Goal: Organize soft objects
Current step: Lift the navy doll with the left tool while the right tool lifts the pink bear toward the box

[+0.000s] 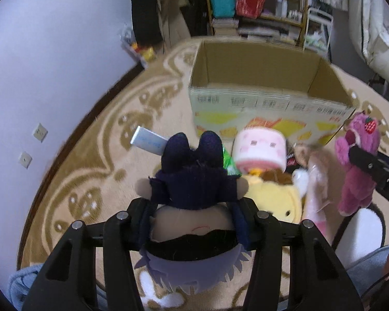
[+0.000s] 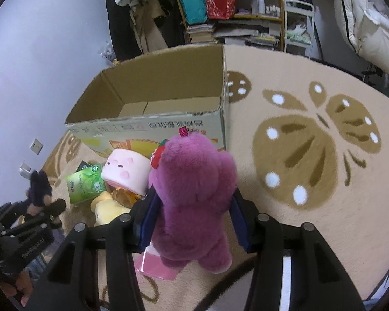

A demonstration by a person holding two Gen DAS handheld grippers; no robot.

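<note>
While both hands carry a toy clear of the carpet, the open cardboard box sits ahead of each gripper, its near wall facing them.

Left gripper: jaws closed in on a dark-clothed doll, pads pressing either side of its head. The doll points feet-first away from the camera, towards the box, with its long axis running along the fingers.

Right gripper: jaws squeezed onto a purple plush bear around the body. The bear's head leads towards the box, and a red strawberry tag shows at its ear.

Box: upright, flaps out of the way, inside looks bare as far as visible. From the left view it lies ahead and slightly right; from the right view ahead and to the left. So it stands between the two hands, neither plainly nearer.

Left on the carpet before the box wall: a pink roll-shaped plush, a yellow plush and a green tissue pack.

Judgement: next comes carrying forward over the near rim, then release.
</note>
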